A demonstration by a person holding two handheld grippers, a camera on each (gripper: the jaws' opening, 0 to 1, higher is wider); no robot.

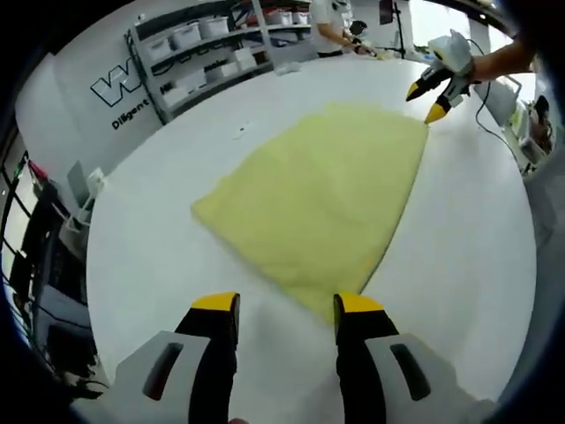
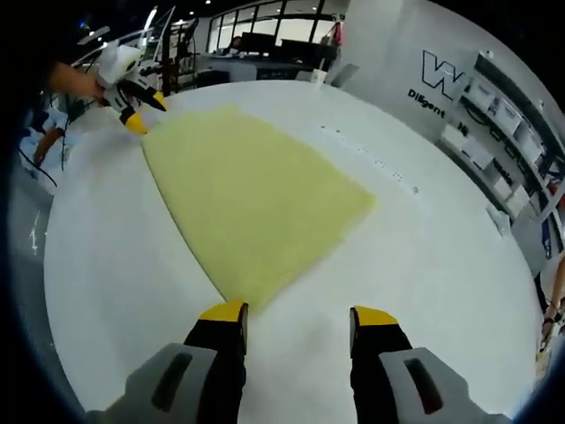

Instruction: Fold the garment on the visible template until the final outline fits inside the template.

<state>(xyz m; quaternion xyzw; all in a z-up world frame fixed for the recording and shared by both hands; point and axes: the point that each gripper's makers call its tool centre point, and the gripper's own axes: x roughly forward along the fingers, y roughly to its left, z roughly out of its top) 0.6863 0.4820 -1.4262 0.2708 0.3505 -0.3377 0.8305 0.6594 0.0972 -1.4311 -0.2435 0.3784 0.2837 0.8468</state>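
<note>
The left gripper (image 1: 285, 305) is being held low over the white bench (image 1: 459, 265), jaws spread wide and gripping nothing, at the near corner of the yellow garment (image 1: 322, 199). The right gripper (image 2: 298, 311) is being held likewise at the opposite corner, jaws parted and empty. The garment is lying flat mid-bench. In the left gripper view, shelving (image 1: 199, 53) with bins is being shown along the far wall, with a person (image 1: 331, 22) standing at a far table.
</note>
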